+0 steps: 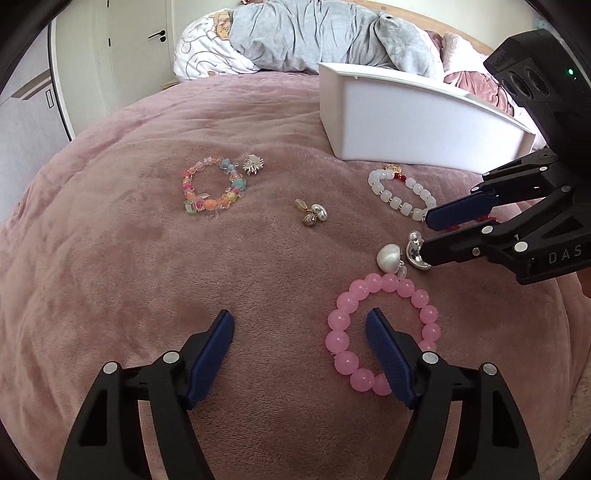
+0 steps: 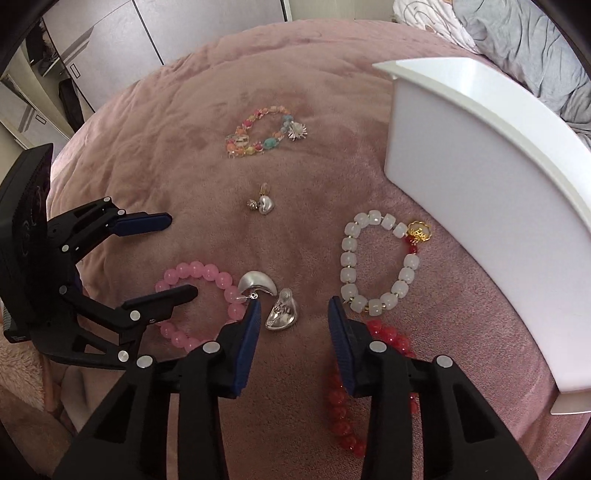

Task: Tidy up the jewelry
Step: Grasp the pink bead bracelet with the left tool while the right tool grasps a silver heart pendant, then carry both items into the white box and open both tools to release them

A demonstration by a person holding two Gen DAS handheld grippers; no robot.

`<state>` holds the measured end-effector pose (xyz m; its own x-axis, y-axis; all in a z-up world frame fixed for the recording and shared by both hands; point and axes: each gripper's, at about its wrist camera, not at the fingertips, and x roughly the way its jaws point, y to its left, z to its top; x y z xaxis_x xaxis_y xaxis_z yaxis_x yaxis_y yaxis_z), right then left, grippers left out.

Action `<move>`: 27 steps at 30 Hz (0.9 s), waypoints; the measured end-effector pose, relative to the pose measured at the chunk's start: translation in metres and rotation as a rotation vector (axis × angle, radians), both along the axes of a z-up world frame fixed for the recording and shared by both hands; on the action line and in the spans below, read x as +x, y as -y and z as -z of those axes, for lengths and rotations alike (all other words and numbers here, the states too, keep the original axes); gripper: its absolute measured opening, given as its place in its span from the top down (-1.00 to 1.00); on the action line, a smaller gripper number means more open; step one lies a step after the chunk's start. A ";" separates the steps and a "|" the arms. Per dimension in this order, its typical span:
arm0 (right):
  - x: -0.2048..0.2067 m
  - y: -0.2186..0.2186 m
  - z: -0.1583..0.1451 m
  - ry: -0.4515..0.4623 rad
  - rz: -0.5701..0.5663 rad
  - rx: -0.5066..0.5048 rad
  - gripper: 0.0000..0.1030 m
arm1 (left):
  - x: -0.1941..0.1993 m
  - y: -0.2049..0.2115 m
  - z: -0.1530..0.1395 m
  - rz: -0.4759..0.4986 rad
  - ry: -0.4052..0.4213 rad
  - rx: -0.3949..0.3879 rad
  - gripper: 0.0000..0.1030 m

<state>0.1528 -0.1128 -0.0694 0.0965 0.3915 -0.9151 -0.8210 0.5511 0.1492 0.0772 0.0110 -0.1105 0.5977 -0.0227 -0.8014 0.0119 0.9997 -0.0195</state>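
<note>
Jewelry lies on a pink plush blanket [image 1: 147, 258]. My left gripper [image 1: 300, 325] is open, its right finger over the pink bead bracelet [image 1: 345, 338], which also shows in the right wrist view [image 2: 207, 271]. My right gripper [image 2: 293, 306] is open just above a pair of silver earrings [image 2: 282, 314], seen too in the left wrist view [image 1: 389, 256]. A white bead bracelet [image 2: 376, 264] with a gold charm, a red bead bracelet [image 2: 340, 406], a multicoloured bracelet [image 1: 212, 190], a silver starburst piece [image 1: 253, 163] and a small pearl earring [image 1: 314, 213] lie around.
A white rectangular box [image 2: 461, 177] stands at the right, open at the top; it also shows in the left wrist view [image 1: 406, 122]. A grey duvet and pillows [image 1: 314, 37] lie behind it. Wardrobe doors [image 2: 110, 29] stand beyond the bed.
</note>
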 end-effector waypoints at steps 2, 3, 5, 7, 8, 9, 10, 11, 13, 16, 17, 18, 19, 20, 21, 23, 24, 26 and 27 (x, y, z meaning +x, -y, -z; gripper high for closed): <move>0.000 -0.003 0.006 -0.009 -0.007 -0.009 0.38 | -0.001 -0.002 0.000 0.004 0.005 -0.017 -0.22; -0.001 -0.004 0.009 -0.015 -0.008 -0.012 0.40 | -0.002 -0.002 0.000 0.001 0.006 -0.018 -0.19; -0.002 -0.006 0.012 -0.011 -0.012 -0.010 0.53 | -0.003 -0.002 0.001 0.005 0.013 -0.025 -0.06; -0.003 -0.004 0.013 -0.020 -0.012 0.003 0.61 | -0.005 -0.003 0.001 0.013 0.018 -0.035 0.09; -0.004 -0.004 0.012 -0.022 -0.006 0.010 0.61 | -0.006 -0.002 0.001 0.021 0.020 -0.044 0.24; -0.004 -0.003 0.011 -0.030 0.000 0.021 0.61 | -0.008 -0.002 0.000 0.029 0.023 -0.054 0.32; -0.004 -0.001 0.010 -0.039 0.008 0.032 0.62 | -0.008 -0.002 0.000 0.032 0.025 -0.057 0.43; -0.004 0.001 0.007 -0.042 0.016 0.041 0.63 | -0.009 -0.002 -0.002 0.035 0.029 -0.061 0.55; -0.005 0.005 0.000 -0.034 0.024 0.055 0.64 | -0.008 -0.003 -0.005 0.041 0.034 -0.077 0.68; -0.005 0.011 -0.016 -0.009 0.043 0.091 0.64 | -0.009 -0.003 -0.014 0.048 0.049 -0.095 0.68; -0.005 0.014 -0.022 0.000 0.052 0.109 0.64 | -0.009 -0.001 -0.018 0.056 0.059 -0.096 0.68; -0.003 0.015 -0.027 0.007 0.062 0.123 0.64 | -0.009 0.000 -0.023 0.063 0.068 -0.093 0.68; -0.002 0.018 -0.032 0.016 0.071 0.136 0.64 | -0.009 0.002 -0.028 0.072 0.078 -0.087 0.68; -0.002 0.019 -0.038 0.026 0.080 0.147 0.64 | -0.010 0.003 -0.033 0.082 0.085 -0.083 0.68; 0.000 0.022 -0.044 0.035 0.092 0.162 0.64 | -0.010 0.005 -0.040 0.091 0.095 -0.078 0.68; 0.004 0.030 -0.057 0.050 0.119 0.197 0.64 | -0.009 0.007 -0.056 0.110 0.118 -0.073 0.68; 0.007 0.032 -0.064 0.057 0.135 0.218 0.64 | -0.009 0.008 -0.064 0.119 0.128 -0.074 0.68; 0.015 0.039 -0.079 0.066 0.175 0.269 0.64 | -0.005 0.009 -0.084 0.132 0.147 -0.077 0.68; 0.018 0.043 -0.087 0.081 0.191 0.290 0.64 | -0.002 0.010 -0.094 0.139 0.157 -0.077 0.68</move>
